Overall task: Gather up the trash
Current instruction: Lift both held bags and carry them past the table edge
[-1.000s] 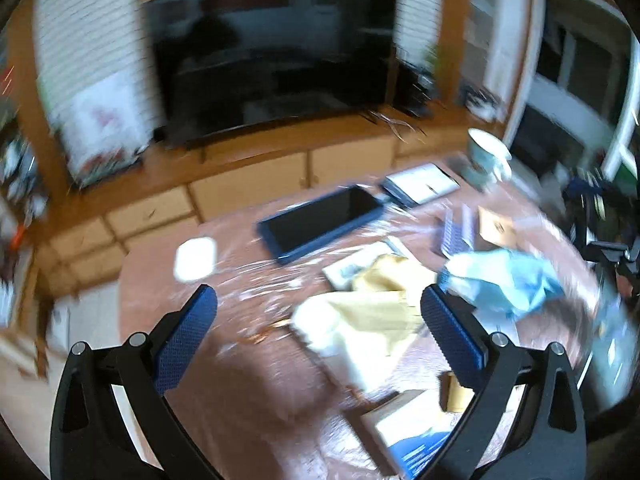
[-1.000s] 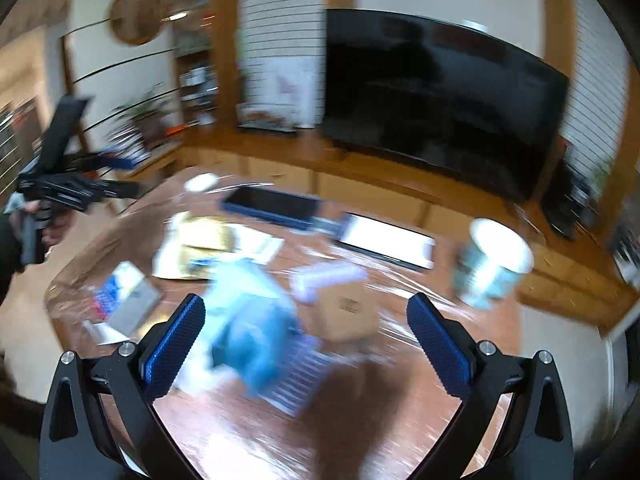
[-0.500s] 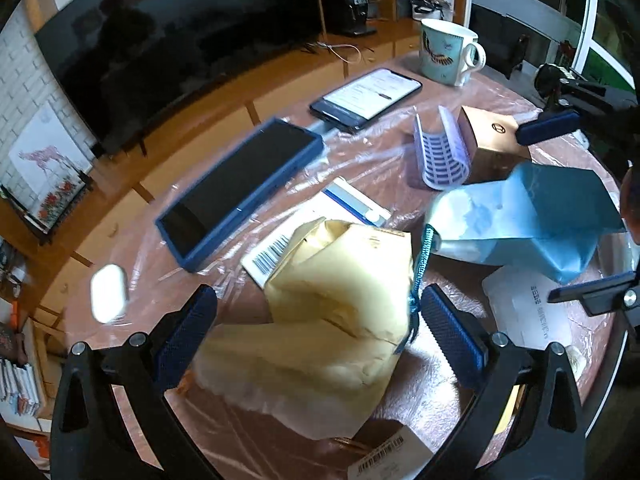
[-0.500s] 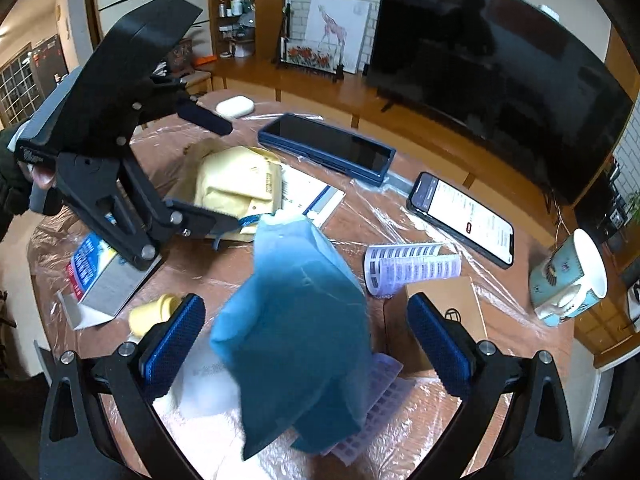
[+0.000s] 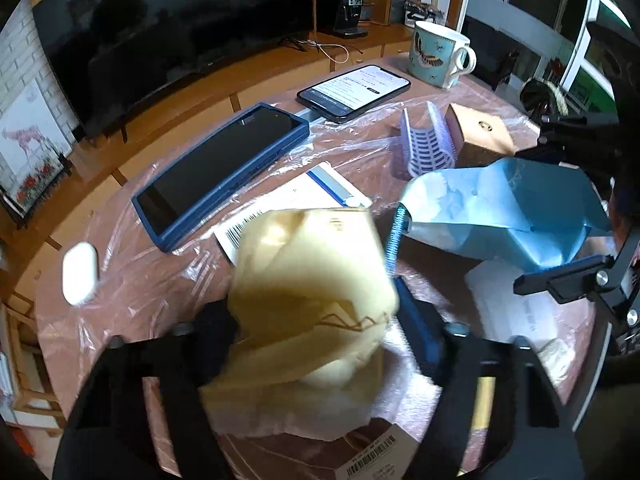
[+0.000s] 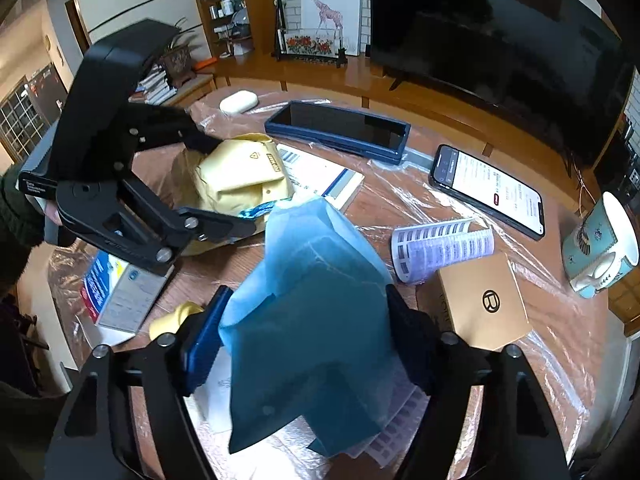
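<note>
Presently, table [image 6: 560,360]: a round wooden top under clear plastic film, strewn with litter and household things.
Left gripper [image 5: 312,320]: I have its jaws closing on the yellow paper bag [image 5: 312,280]; the crumpled bag fills the gap and both pads meet its sides, near the table's left edge in the right wrist view.
Right gripper [image 6: 304,344]: I have its jaws closing on the blue paper bag [image 6: 312,320]; the bag stands between the blue pads, which touch its flanks, toward the near edge of the table.
Bags, relation: just beside each other, the blue bag's twisted handle [image 5: 394,240] reaching toward the yellow one.
Far edge: a dark tablet in a blue case [image 6: 340,126], a lit phone [image 6: 492,190] and a white earbud case [image 6: 238,102].
Right edge: a patterned mug [image 6: 600,252].
Middle: a tan box [image 6: 484,300] with a curled printed sheet [image 6: 440,248] touching it, and a white barcoded envelope [image 6: 320,176] partly under the yellow bag.
Left near edge: a blue-and-white carton [image 6: 120,296] below the left gripper.
Operator: a hand [image 6: 52,216] in a dark sleeve holds the left gripper's handle.
</note>
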